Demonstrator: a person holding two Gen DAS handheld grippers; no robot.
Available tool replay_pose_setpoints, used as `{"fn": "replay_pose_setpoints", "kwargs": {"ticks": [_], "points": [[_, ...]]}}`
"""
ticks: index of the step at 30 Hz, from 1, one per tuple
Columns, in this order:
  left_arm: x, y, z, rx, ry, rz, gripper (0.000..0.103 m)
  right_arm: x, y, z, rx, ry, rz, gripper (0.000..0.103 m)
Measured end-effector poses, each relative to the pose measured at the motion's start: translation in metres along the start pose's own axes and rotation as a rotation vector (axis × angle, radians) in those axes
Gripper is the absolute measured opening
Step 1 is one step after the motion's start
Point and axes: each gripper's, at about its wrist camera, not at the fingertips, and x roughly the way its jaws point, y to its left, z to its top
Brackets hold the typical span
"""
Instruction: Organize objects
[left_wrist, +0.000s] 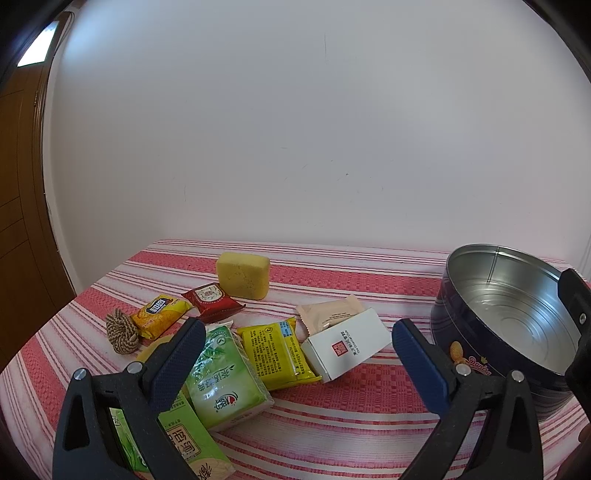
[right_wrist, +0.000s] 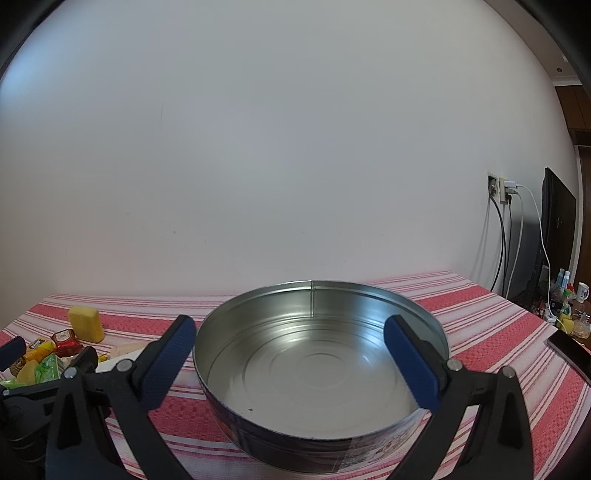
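A plain white wall (left_wrist: 295, 129) backs the red-striped tablecloth (left_wrist: 369, 398), with a wooden door (left_wrist: 18, 184) at left.

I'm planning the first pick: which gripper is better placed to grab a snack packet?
Left. The left gripper hangs open right over the yellow packet and white box; the right gripper faces the empty tin.

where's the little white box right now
In the left wrist view the white box lies on the striped cloth near the middle, overlapping the beige packet behind it, with the yellow packet to its left and the round tin to its right.
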Motion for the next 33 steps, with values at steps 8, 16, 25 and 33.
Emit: {"fn": "replay_pose_setpoints", "kwargs": {"ticks": [8,16,25,33], "points": [[0.0,0.0,0.0,-0.004,0.001,0.009,0.102,-0.001,0.001,-0.001,0.001,-0.005,-0.001,0.103],[-0.001,0.008,-0.004,-0.034,0.043,0.012,0.102,-0.002,0.003,-0.001,0.001,-0.011,0.006,0.103],[-0.026,0.038,-0.01,0.004,0.085,0.041,0.102,-0.006,0.01,-0.002,-0.029,-0.021,0.052,0.103],[-0.055,0.127,-0.028,-0.076,0.145,0.16,0.102,-0.009,0.019,-0.003,-0.026,-0.001,0.178,0.103]]}}
